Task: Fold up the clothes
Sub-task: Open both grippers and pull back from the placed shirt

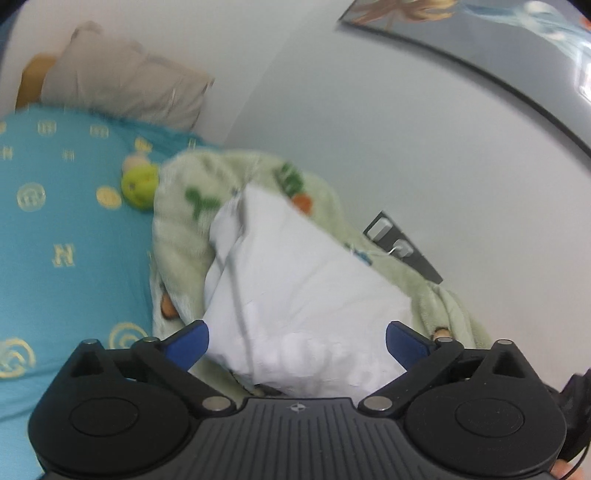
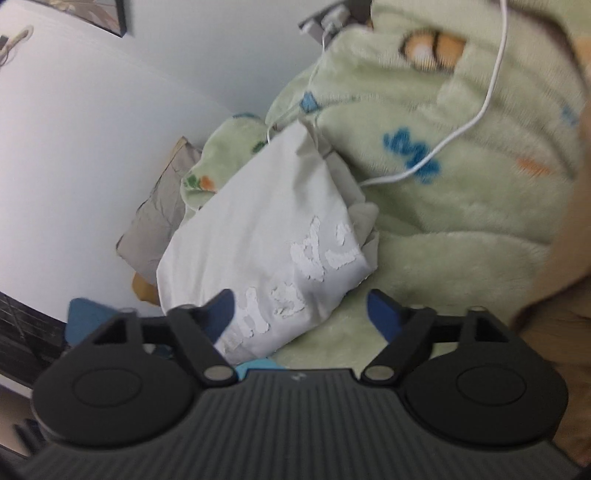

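The left gripper stands nearest in its own view, its jaws spread wide with nothing pressed between them. Just beyond its blue fingertips lies the folded white garment, which is the landmark here. It rests on the pale green fleece blanket (the one with small carrots and green sprouts printed on it), and the blanket shows around the garment on every side. Left of the garment the blue bedsheet with gold marks covers the bed. A small green toy sits on this sheet, beside the blanket's edge and further back than the garment. Behind the toy a grey pillow leans near the white wall.

The right gripper also has its jaws wide and grips nothing. The garment lies in front of it, with raised white lettering on the near part; its corner is behind the left fingertip, whether touching I cannot tell. Right of the garment a white cable runs over the blanket, up to a dark wall socket beyond.
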### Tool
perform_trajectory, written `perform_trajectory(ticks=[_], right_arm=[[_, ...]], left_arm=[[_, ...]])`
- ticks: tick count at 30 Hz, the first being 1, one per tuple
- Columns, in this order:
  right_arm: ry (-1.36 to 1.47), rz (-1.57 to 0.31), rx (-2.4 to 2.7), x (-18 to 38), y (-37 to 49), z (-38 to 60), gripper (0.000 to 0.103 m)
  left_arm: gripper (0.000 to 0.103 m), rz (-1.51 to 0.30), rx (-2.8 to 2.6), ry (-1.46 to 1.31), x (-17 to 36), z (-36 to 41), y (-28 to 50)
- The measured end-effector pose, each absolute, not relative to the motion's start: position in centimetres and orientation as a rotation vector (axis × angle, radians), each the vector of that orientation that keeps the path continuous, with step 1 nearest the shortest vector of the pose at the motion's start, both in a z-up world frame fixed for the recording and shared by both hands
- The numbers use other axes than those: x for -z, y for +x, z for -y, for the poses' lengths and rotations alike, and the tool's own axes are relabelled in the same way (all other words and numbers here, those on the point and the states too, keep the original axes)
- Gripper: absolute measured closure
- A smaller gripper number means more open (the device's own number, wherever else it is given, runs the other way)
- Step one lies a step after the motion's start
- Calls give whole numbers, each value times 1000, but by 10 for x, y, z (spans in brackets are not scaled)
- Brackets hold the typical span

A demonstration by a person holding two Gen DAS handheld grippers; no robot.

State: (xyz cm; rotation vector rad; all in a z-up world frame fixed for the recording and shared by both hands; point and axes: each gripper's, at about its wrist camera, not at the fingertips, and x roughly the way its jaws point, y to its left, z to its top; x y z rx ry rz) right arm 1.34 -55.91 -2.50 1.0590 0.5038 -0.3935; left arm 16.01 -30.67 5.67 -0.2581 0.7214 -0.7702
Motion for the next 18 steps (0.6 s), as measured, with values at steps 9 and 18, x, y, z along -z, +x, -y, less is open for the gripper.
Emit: perform_trajectory(ticks=[9,18], right_arm=[[670,-384,337,-65,-36,498,16],[364,-259,319,-88,-85,420,16]], left_arm=[[0,-433,768,-57,-135,276,55],[0,-223,724,15,-151,233,-35]])
